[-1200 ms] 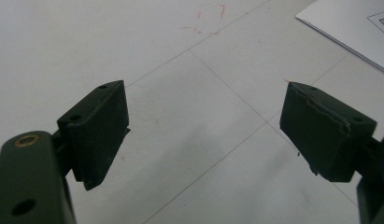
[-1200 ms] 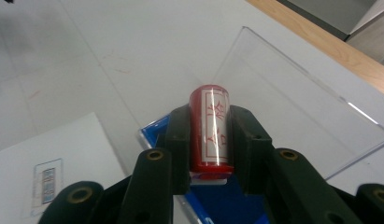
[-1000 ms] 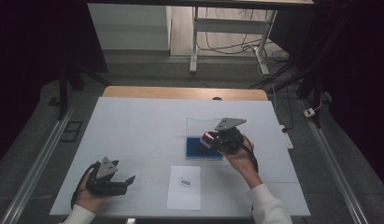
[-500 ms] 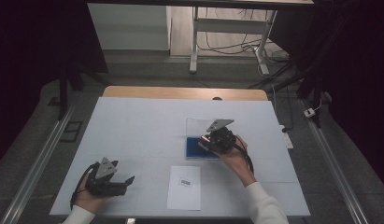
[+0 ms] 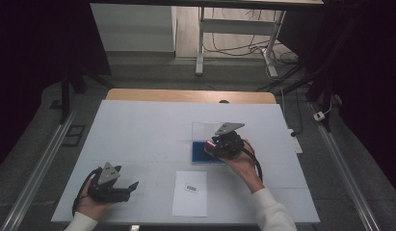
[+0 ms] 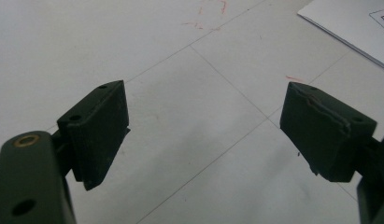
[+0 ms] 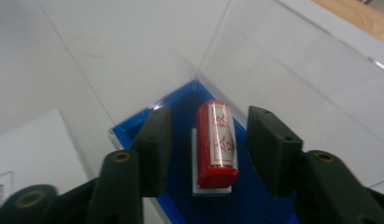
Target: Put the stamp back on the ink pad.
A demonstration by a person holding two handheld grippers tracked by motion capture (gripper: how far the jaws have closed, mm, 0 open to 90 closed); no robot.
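- High view: right gripper (image 5: 216, 144) has shifted slightly toward the table's left edge since earlier frames — now over the blue tray (image 5: 199, 155).
- Right jaws apart, flanking red stamp (image 7: 216, 142) in the tray, no contact visible.
- Left gripper (image 5: 125, 188) unchanged near the front-left corner — jaws wide, empty.

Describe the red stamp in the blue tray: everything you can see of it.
The stamp is a short red cylinder with a clear glossy sleeve over pale paper printed with red characters. It lies on its side on a small white holder inside the blue tray, which has a dark blue lining. The right gripper straddles it with jaws open, one on each side, neither visibly touching it. In the high view it shows as a red spot at the gripper's tip.
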